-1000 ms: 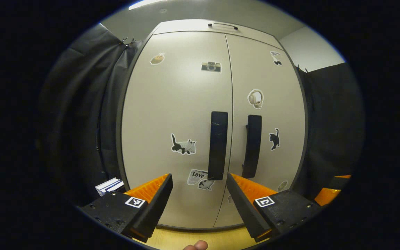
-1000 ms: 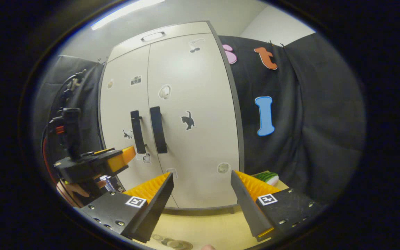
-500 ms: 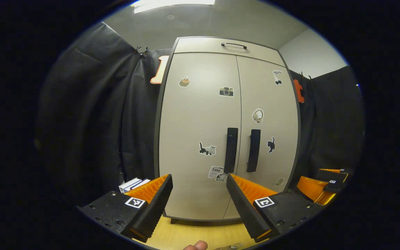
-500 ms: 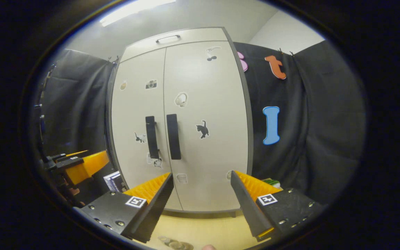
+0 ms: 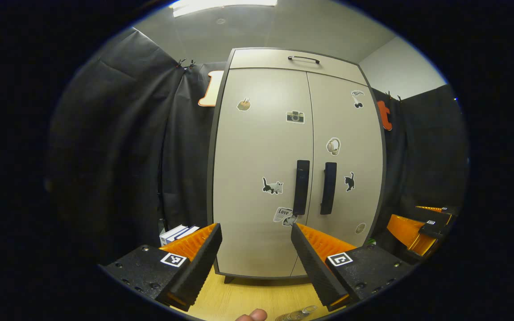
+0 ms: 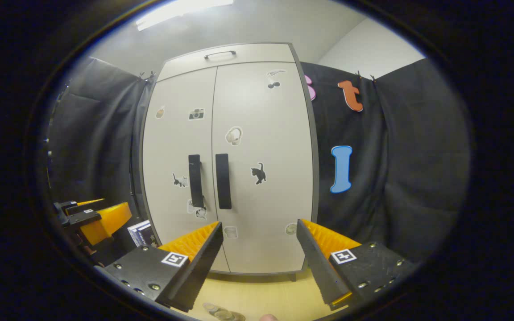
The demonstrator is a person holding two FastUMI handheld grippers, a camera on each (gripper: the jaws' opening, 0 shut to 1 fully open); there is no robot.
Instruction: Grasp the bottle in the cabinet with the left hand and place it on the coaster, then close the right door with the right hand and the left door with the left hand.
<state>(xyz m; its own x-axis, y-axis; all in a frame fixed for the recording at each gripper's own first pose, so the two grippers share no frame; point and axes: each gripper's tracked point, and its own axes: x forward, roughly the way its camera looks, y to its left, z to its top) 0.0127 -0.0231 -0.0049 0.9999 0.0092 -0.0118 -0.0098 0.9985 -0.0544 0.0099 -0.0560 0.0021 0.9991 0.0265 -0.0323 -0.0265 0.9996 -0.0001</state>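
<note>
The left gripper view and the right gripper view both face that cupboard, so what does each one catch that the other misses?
The left gripper view alone has the left gripper in the foreground, fingers apart, and the right gripper far off at the right edge. The right gripper view alone has the right gripper in the foreground, also open, with the left gripper far off at the left. Both share the cabinet with both doors shut, its two black handles, the stickers, some books at its left foot, and the wooden table.
</note>
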